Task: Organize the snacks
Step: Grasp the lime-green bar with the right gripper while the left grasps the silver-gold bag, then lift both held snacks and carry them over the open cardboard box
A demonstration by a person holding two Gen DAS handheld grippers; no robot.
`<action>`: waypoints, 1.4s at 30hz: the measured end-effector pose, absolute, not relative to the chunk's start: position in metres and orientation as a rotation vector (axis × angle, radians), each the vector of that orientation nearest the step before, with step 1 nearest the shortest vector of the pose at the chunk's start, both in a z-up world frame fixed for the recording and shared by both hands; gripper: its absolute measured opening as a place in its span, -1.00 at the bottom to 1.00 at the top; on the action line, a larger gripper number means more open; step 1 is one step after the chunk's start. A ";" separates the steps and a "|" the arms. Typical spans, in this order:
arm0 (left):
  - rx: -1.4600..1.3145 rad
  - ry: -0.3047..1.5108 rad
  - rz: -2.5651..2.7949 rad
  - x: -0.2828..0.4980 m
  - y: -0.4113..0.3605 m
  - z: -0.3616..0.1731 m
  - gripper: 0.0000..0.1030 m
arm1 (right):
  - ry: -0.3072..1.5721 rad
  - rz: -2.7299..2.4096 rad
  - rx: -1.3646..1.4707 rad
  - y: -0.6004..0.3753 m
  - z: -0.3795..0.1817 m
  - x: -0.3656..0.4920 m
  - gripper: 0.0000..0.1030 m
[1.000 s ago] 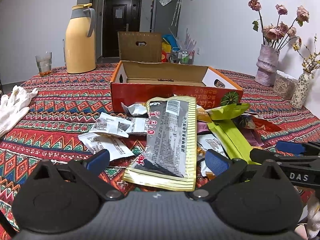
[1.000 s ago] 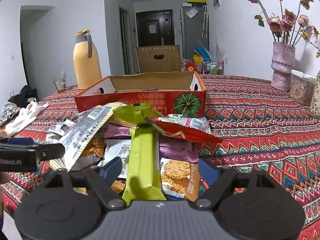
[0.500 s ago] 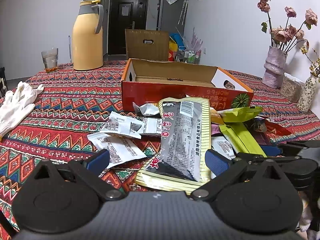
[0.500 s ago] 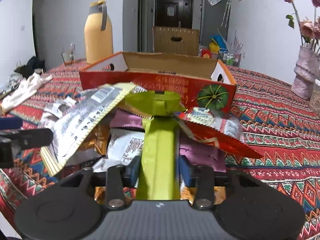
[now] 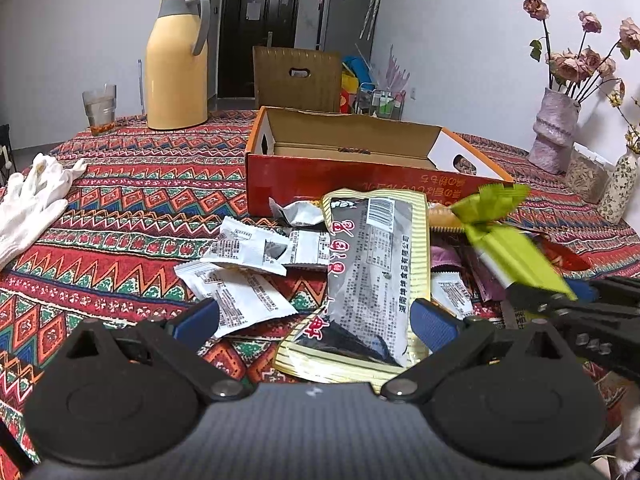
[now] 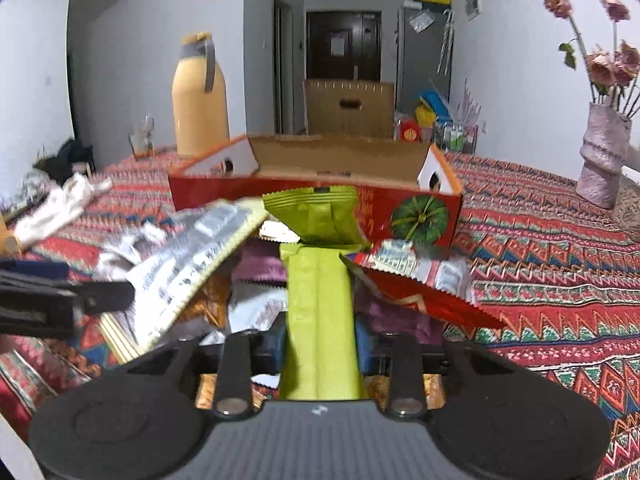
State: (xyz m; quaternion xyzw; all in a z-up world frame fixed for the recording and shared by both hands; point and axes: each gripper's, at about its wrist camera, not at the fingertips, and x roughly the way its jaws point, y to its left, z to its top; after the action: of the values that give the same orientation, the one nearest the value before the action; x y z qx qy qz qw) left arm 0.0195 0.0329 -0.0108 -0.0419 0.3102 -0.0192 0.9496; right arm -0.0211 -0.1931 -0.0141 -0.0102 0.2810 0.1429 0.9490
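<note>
Green wrapper: long lime-green foil snack packet [image 6: 318, 304] runs straight up the middle of the right wrist view, its long axis in line with the right gripper [image 6: 320, 340], its folded far end just short of the box.
Right jaws: narrow and closing, the blue pads pressing both long edges of the green packet; it looks lifted off the pile, though blur makes that uncertain.
Left jaws: left gripper [image 5: 316, 318] stands wide, nothing held, poised over the black-and-gold striped flat pouch [image 5: 370, 276] at centre frame.
Box: open red cardboard box with a pumpkin print [image 6: 416, 220] sits dead ahead of the right jaws, beyond the pile, so the right hand is the nearer one for carrying the packet forward into it.
Pile: small white sachets [image 5: 240, 288] at centre-left of the left view, red and purple packets under the green one.
Worktop: red patterned cloth [image 5: 132, 208].
Left view only: green packet from the side [image 5: 508, 248], angled up toward upper right, and white glove [image 5: 32, 200] at the left edge.
Right view only: pads' contact on the packet and the pumpkin print.
</note>
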 end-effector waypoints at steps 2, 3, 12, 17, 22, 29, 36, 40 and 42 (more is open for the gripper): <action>-0.086 0.632 -0.038 0.022 0.032 -0.009 1.00 | 0.534 0.286 -0.008 -0.197 -0.006 -0.027 -0.40; -0.085 0.634 -0.037 0.024 0.032 -0.008 1.00 | 0.516 0.282 -0.001 -0.200 -0.002 -0.030 -0.40; -0.051 0.672 -0.063 0.043 0.016 -0.008 1.00 | 0.416 0.213 0.058 -0.229 0.021 -0.041 -0.40; -0.018 0.711 -0.073 0.057 0.004 -0.017 1.00 | 0.427 0.163 0.090 -0.247 0.015 -0.039 -0.40; -0.037 0.751 -0.082 0.070 0.001 -0.027 1.00 | 0.449 0.154 0.116 -0.256 0.005 -0.036 -0.40; -0.098 0.786 -0.124 0.078 0.008 -0.034 0.60 | 0.461 0.162 0.140 -0.263 -0.004 -0.034 -0.39; -0.102 0.764 -0.162 0.070 0.009 -0.029 0.19 | 0.472 0.167 0.152 -0.264 -0.008 -0.034 -0.39; -0.094 0.745 -0.171 0.063 0.009 -0.024 -0.07 | 0.471 0.165 0.154 -0.264 -0.009 -0.036 -0.39; -0.091 0.737 -0.171 0.061 0.008 -0.021 -0.14 | 0.469 0.165 0.155 -0.264 -0.009 -0.036 -0.39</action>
State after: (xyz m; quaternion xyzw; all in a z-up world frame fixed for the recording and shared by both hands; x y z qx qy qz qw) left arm 0.0607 0.0082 -0.0212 -0.0445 0.3598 -0.0835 0.9282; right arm -0.0362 -0.2642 -0.0090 0.0765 0.2320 0.0816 0.9663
